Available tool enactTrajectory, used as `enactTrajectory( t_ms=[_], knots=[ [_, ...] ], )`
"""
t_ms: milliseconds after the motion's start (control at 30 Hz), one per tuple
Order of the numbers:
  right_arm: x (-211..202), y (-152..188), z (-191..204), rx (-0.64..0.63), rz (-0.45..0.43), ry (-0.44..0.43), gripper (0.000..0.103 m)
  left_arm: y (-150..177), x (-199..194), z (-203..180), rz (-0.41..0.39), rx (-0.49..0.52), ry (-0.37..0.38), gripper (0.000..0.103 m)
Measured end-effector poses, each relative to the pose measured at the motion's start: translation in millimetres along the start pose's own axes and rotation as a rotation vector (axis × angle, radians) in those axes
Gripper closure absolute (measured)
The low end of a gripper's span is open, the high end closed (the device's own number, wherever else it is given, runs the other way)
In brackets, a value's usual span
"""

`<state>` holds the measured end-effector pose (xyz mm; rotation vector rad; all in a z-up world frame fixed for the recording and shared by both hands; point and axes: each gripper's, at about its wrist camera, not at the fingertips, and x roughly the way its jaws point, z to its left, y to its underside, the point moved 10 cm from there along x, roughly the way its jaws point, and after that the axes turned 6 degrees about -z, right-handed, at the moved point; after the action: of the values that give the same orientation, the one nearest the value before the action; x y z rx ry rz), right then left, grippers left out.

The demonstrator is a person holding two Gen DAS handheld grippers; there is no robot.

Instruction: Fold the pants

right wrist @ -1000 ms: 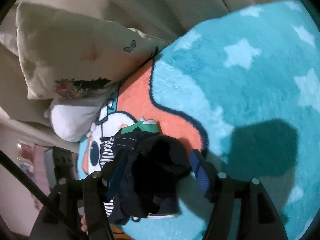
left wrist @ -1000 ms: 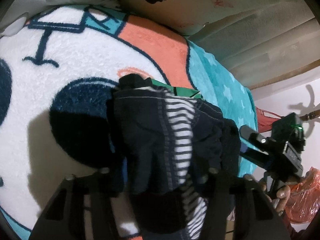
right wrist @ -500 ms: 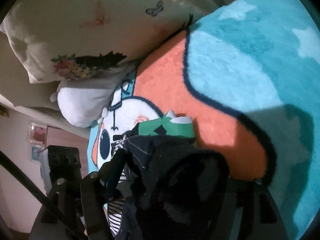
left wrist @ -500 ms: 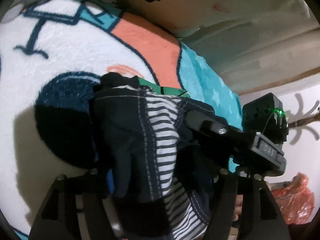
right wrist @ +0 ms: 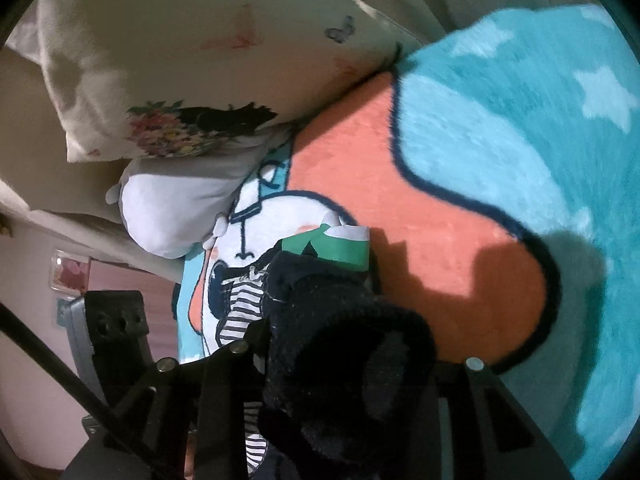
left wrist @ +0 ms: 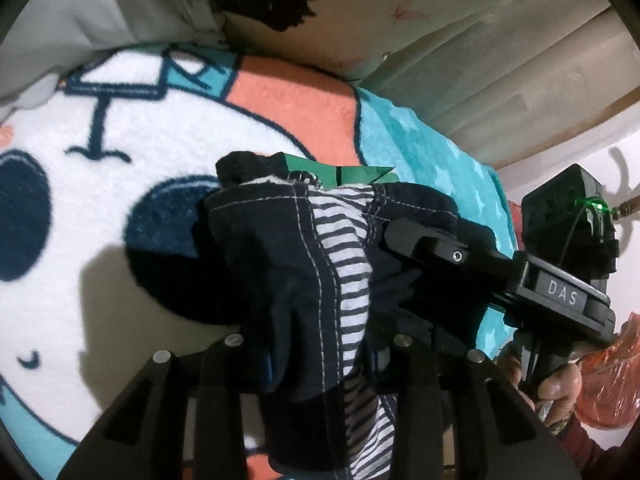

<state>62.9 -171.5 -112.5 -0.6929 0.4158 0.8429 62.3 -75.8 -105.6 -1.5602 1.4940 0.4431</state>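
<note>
The pants [left wrist: 296, 280] hang bunched between both grippers above the blanket [left wrist: 120, 128]. The right gripper [left wrist: 404, 240] reaches in from the right. 2 pillows [right wrist: 192, 64] lie behind the blanket.

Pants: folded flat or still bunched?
Bunched. The pants hang crumpled between the left gripper and right gripper, above the blanket.

Left wrist cam sits just behind the left gripper [left wrist: 316, 356], v. close, looking fwd/down over the bunched pants [left wrist: 296, 264] onto the cartoon blanket [left wrist: 120, 140], w/ the right gripper [left wrist: 404, 236] entering from the right. Right wrist cam looks along the right gripper [right wrist: 344, 360], equally close, toward the pillow [right wrist: 192, 60]. Both share pants [right wrist: 340, 344], blanket [right wrist: 500, 140], pillow [left wrist: 400, 8].
</note>
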Motion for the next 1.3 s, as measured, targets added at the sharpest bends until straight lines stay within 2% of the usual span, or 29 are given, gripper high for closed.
enactTrajectory(
  t_ms=[100, 367, 867, 1133, 1300],
  knots=[
    [-1, 4, 13, 0.003, -0.012, -0.004, 0.068, 1, -11, 5, -0.015, 0.036, -0.027, 0.070],
    [12, 21, 47, -0.005, -0.012, 0.009, 0.068, 4, -38, 24, -0.050, 0.155, -0.160, 0.070],
    [46, 48, 98, -0.056, -0.005, 0.022, 0.068, 2, -86, 64, -0.100, 0.219, -0.274, 0.070],
    [56, 48, 113, -0.082, -0.005, 0.040, 0.068, -4, -94, 72, -0.122, 0.257, -0.316, 0.070],
    [63, 44, 115, -0.087, 0.005, 0.054, 0.068, -7, -92, 78, -0.119, 0.246, -0.323, 0.070]
  ],
)
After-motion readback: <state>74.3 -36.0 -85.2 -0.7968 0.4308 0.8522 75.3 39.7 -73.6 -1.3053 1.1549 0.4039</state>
